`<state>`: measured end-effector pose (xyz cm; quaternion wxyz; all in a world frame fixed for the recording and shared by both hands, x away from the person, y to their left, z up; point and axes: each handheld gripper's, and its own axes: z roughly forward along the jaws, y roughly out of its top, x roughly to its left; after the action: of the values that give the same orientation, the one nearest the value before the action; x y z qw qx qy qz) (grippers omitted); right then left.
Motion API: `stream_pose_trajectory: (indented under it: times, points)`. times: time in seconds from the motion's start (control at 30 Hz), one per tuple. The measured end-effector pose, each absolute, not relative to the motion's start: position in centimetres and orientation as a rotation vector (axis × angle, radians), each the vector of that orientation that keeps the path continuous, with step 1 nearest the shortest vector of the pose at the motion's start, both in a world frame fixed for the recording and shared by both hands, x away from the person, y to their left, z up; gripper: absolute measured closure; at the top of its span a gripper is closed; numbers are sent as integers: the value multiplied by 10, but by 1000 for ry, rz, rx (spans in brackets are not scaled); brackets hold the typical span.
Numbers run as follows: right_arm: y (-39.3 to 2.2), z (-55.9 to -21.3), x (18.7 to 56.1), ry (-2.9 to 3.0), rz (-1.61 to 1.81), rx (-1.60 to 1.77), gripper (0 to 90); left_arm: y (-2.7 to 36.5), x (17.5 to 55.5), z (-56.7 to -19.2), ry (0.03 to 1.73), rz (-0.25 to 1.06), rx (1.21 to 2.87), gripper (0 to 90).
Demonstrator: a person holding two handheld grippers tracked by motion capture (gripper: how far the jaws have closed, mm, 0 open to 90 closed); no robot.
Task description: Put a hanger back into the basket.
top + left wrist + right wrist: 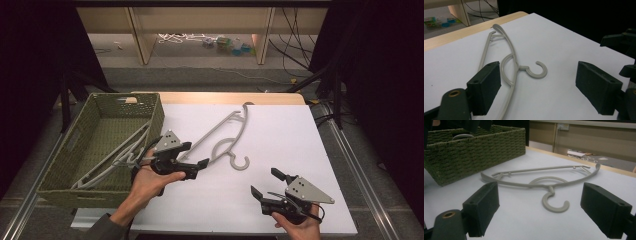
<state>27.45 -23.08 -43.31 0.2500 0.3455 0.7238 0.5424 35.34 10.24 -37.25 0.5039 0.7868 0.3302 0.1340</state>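
Because the grey plastic hanger (227,135) lies flat on the white tabletop (280,145) with its hook pointing toward the near edge and its arms slanting from the near left to the far right, it offers a low, thin frame that a gripper has to come down over rather than slide under. It sits at the middle of the table, just right of the woven green basket (150,107), and nothing holds it. The left gripper (192,159) hovers at the hanger's near left end, jaws spread wide with nothing between the pads; in the left gripper view the hanger's arm runs past the inner face of the left pad (485,86), so the gripper seems lined up to close on that arm, which I judge to be the step in hand. The right gripper (267,184) waits near the table's front edge, well right of the hook, its jaws also fully apart and empty; its own view looks level across the table at the hook (554,203), as if ready to steady or take the other side. Inside the basket another grey hanger (112,157) leans against the near right wall, which suggests the basket is where hangers are collected.
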Motion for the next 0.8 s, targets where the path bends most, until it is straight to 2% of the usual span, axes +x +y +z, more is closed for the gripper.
stream_pose_trajectory:
  times: [0.8]
  points:
    - [-231,-433,272,1970,1472,939,161,66,385,-397,795,325,2052,195]
